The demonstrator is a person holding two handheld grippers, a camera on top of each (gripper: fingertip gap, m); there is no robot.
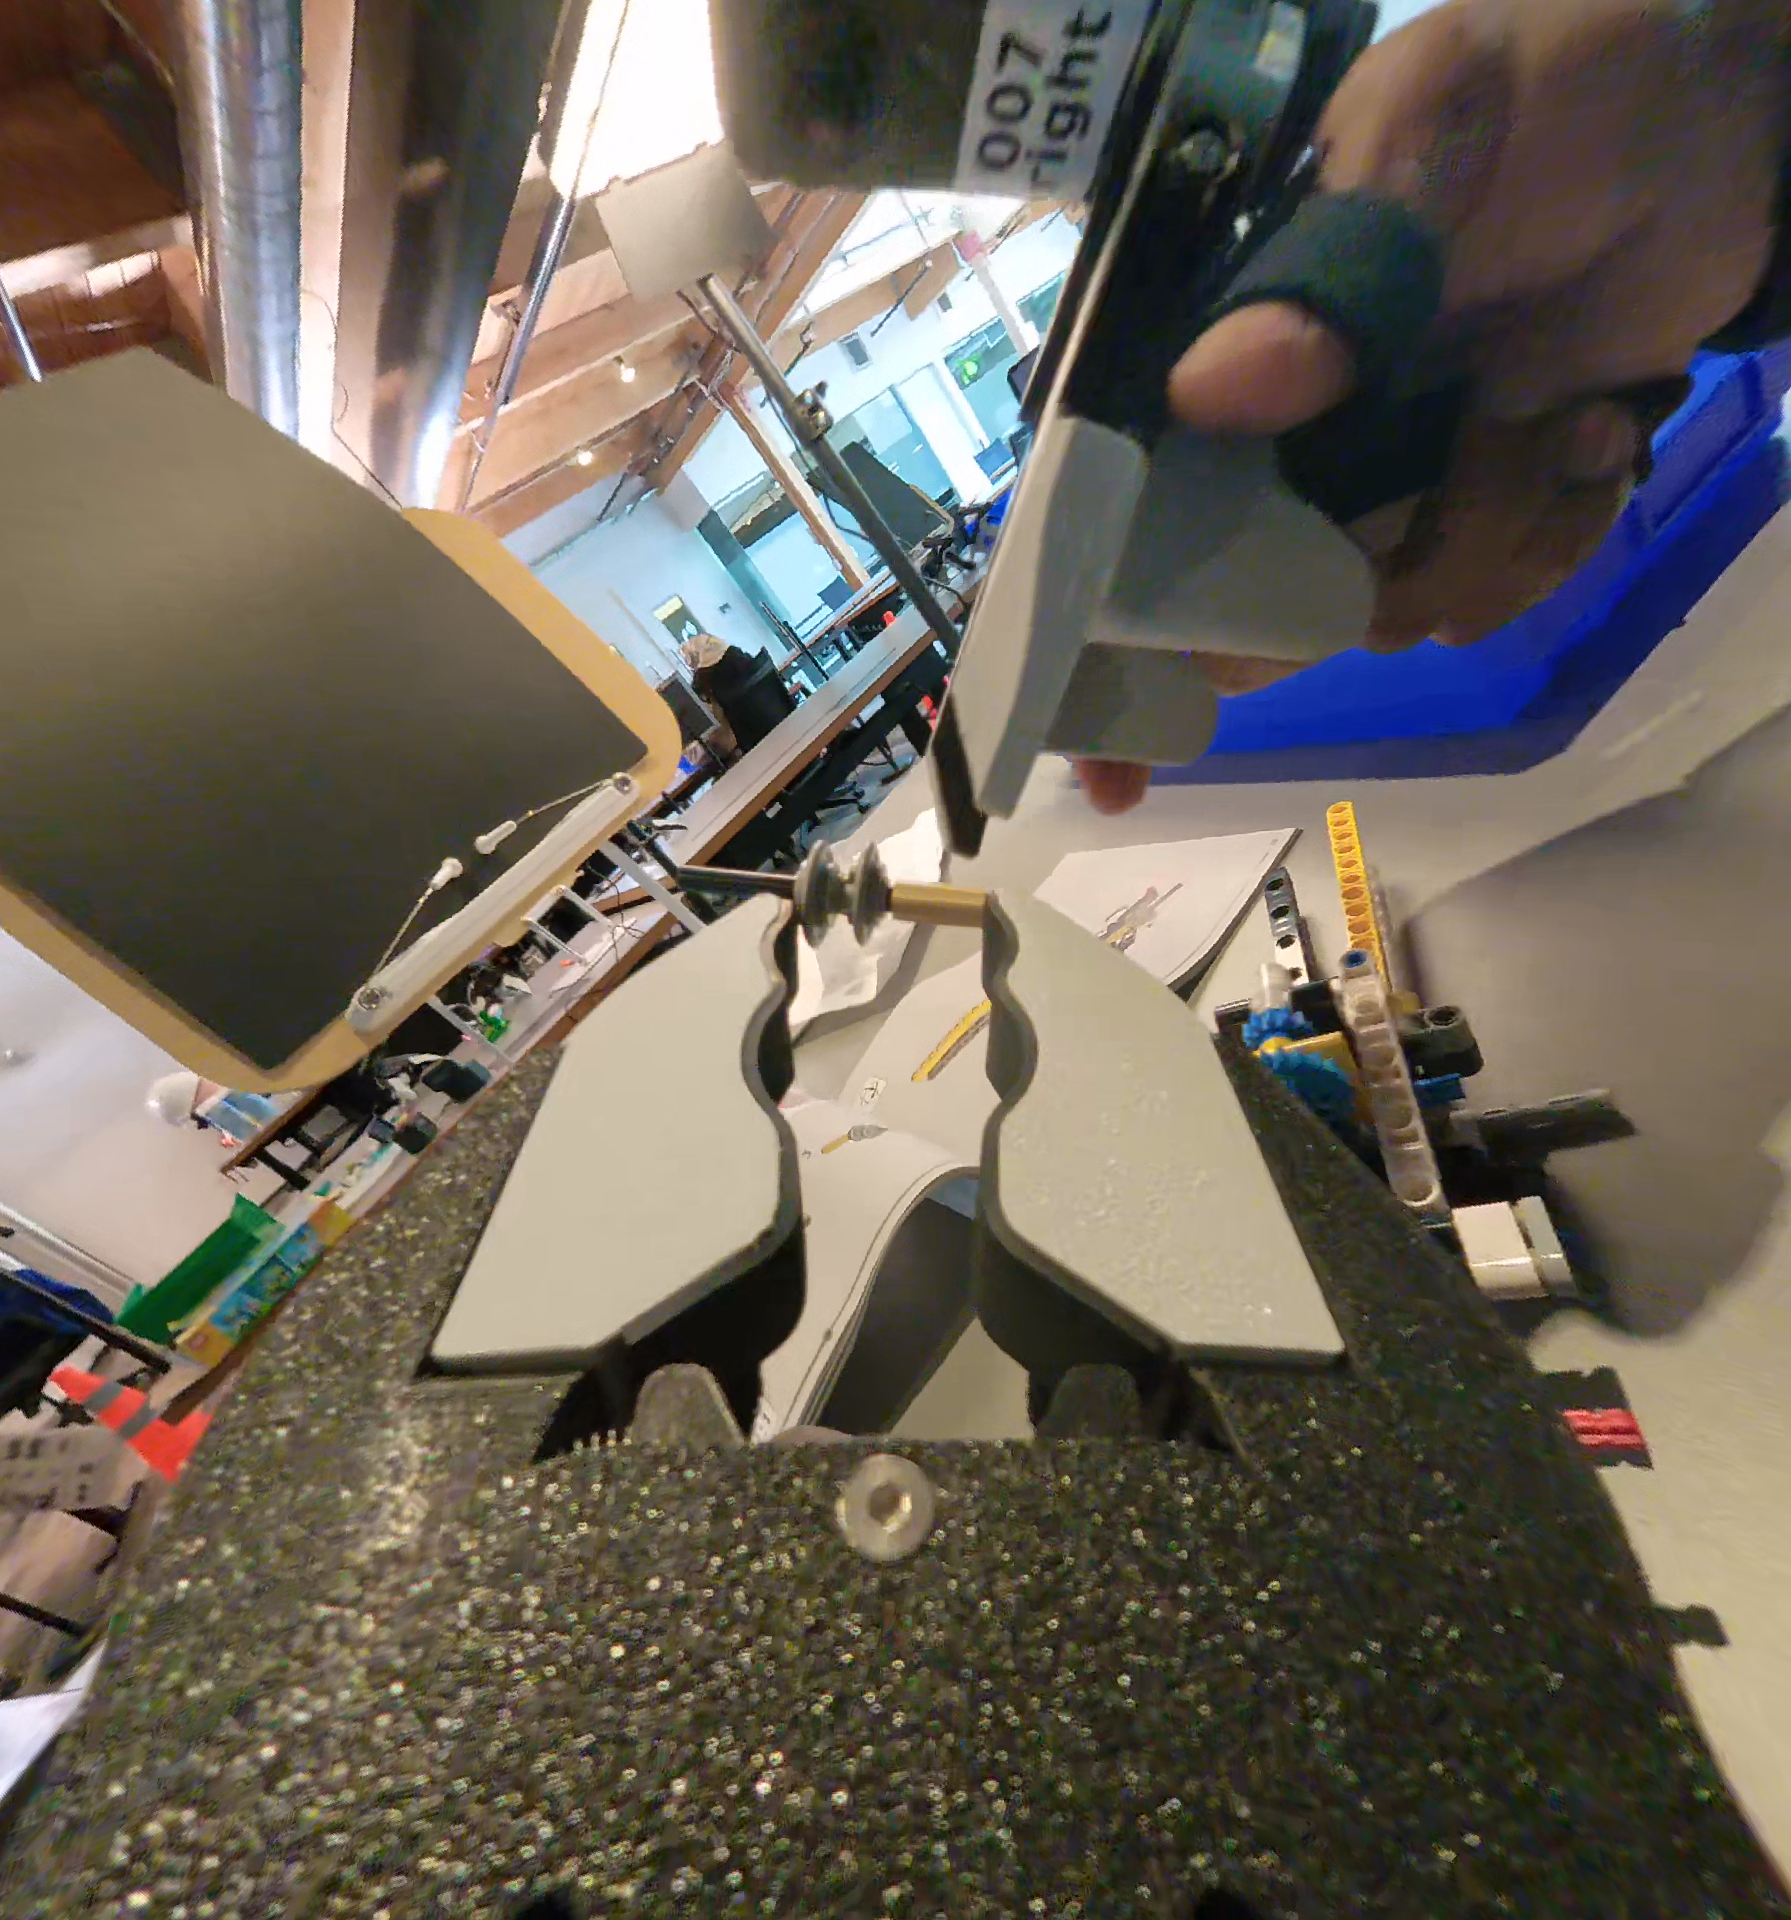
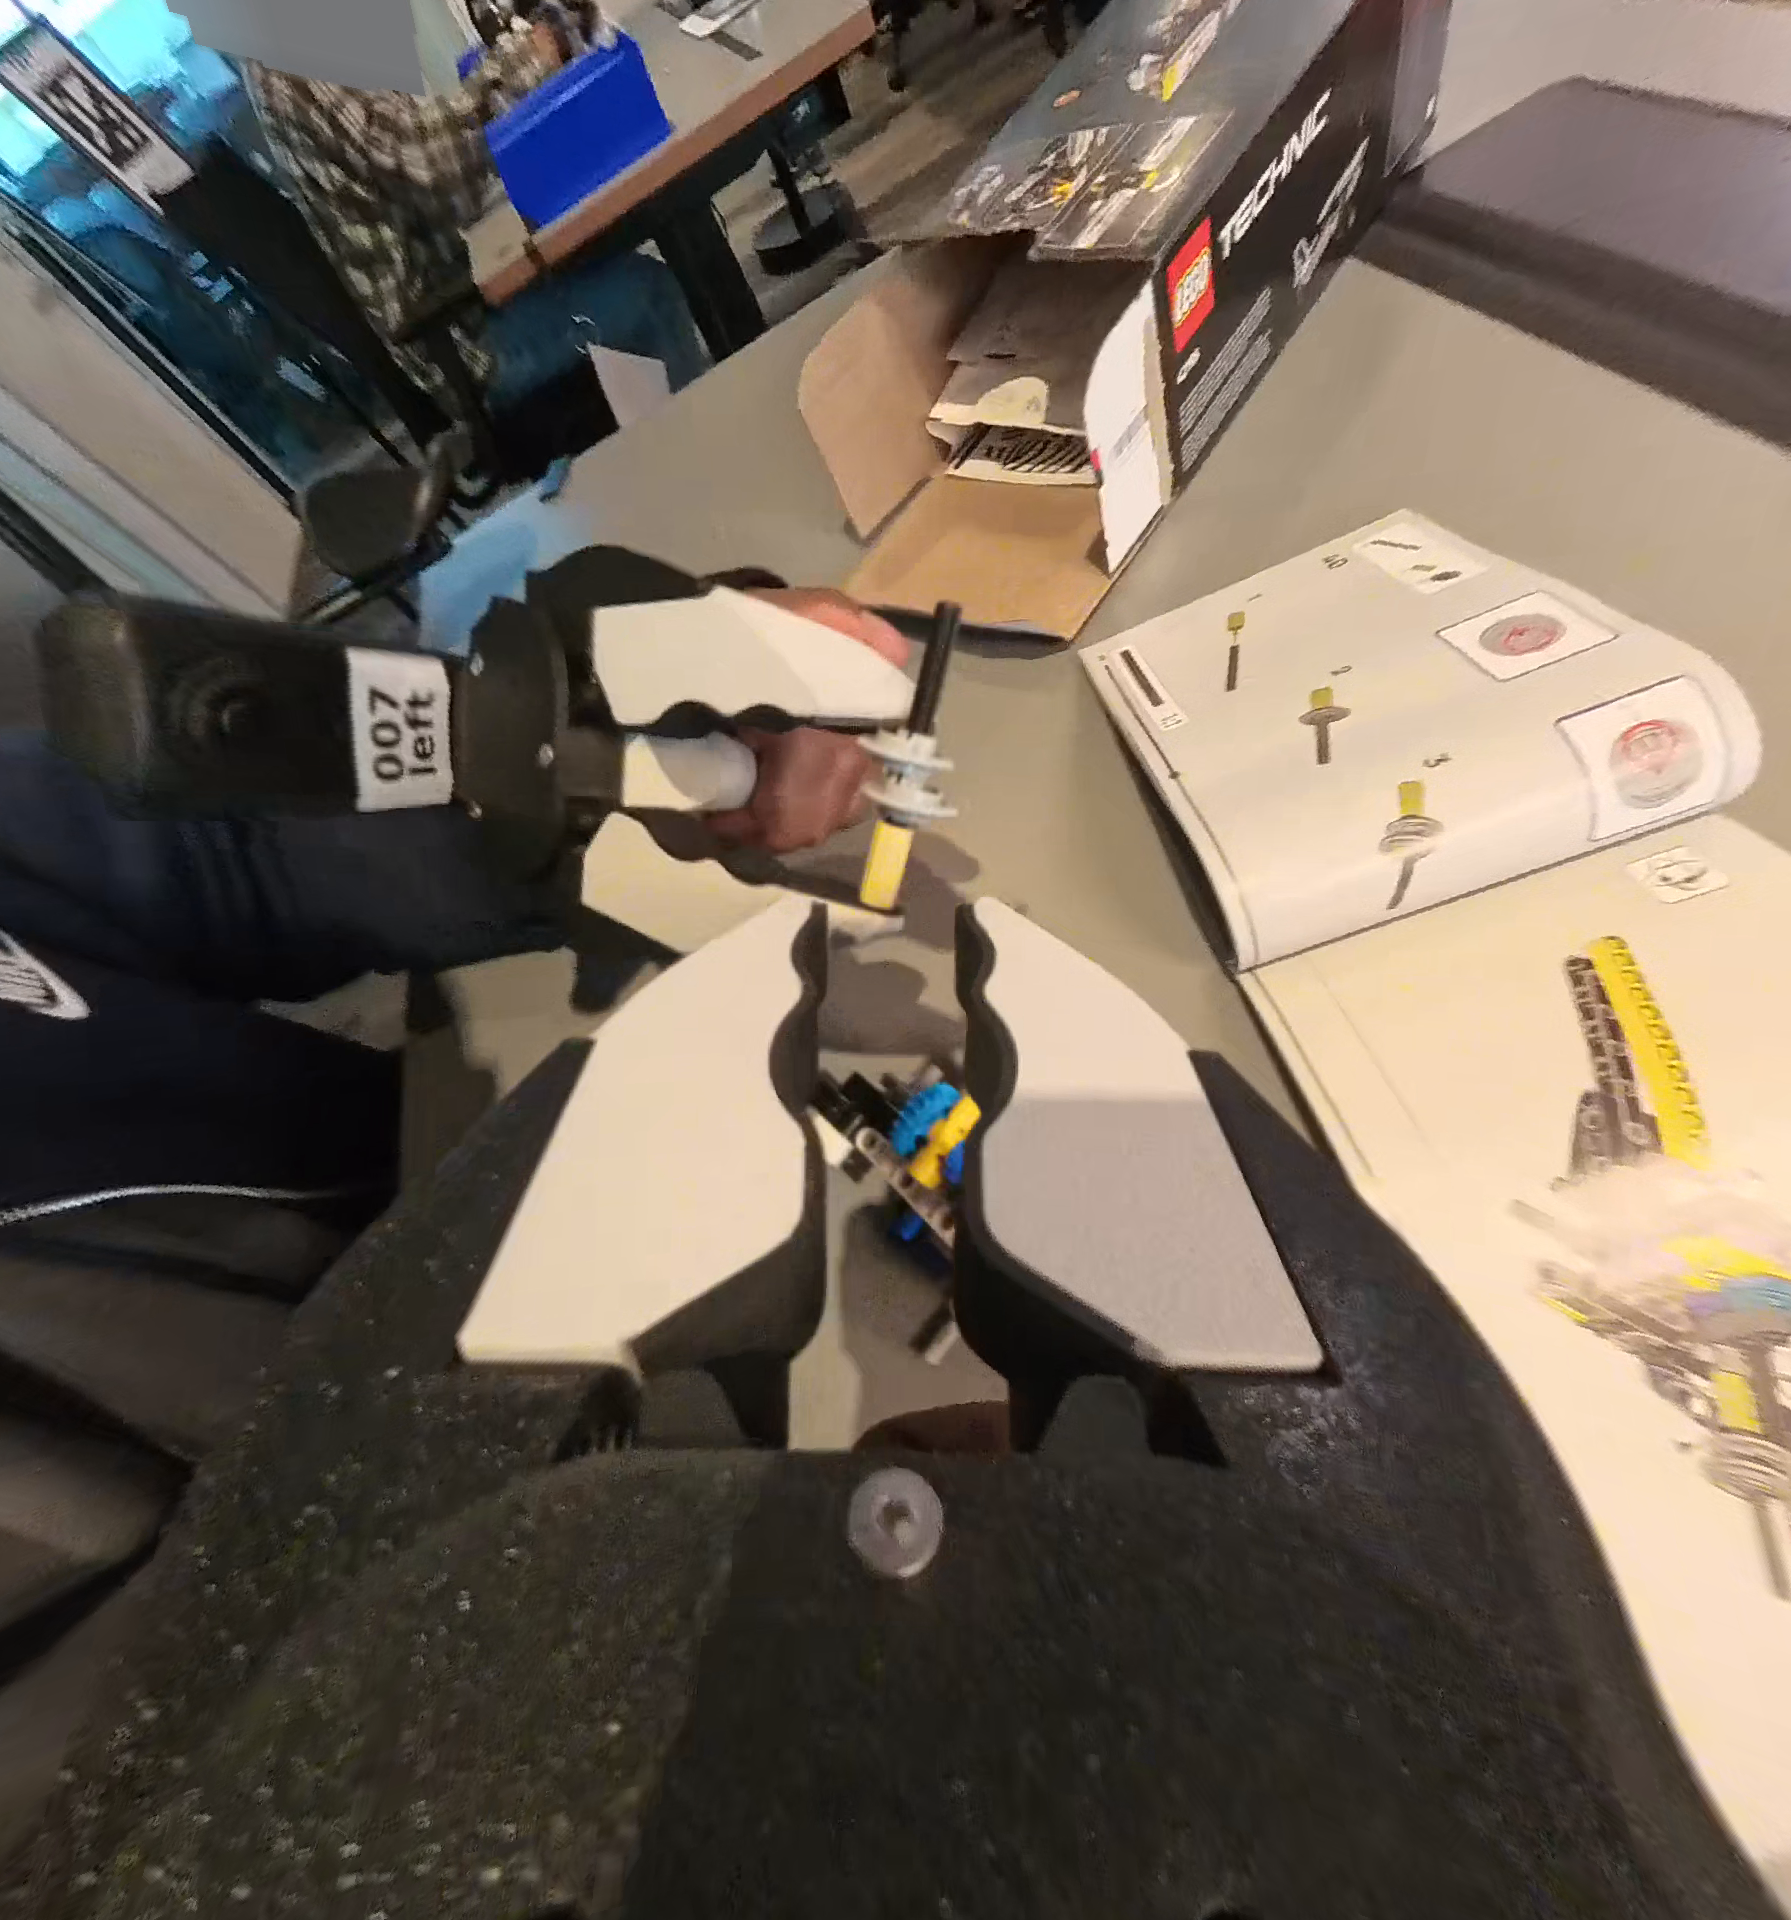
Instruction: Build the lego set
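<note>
Left wrist view: the left gripper holds an axle piece crosswise at its tips. The piece is a black rod carrying two grey discs and a yellow sleeve, and the jaws stand narrow around it, the discs by the left tip and the sleeve against the right tip. The right gripper hangs just above it, tips pointing down, held by a hand in a black finger sleeve. From this side I cannot tell how far its jaws stand apart. Below lie an open manual on the grey counter and, to the right, a partial build with a yellow beam, blue gears and black parts. A blue bin sits behind the hand.

Right wrist view: the right gripper has its jaws narrowly apart with nothing between them. Through the gap the build shows on the counter, beneath the fingers. The left gripper reaches in from the left, gripped by a hand, and pinches the axle piece upright, rod above, discs in the middle, sleeve below, well above the counter. To the right lies the open manual, with another printed page nearer. An opened set box lies beyond on its side.
</note>
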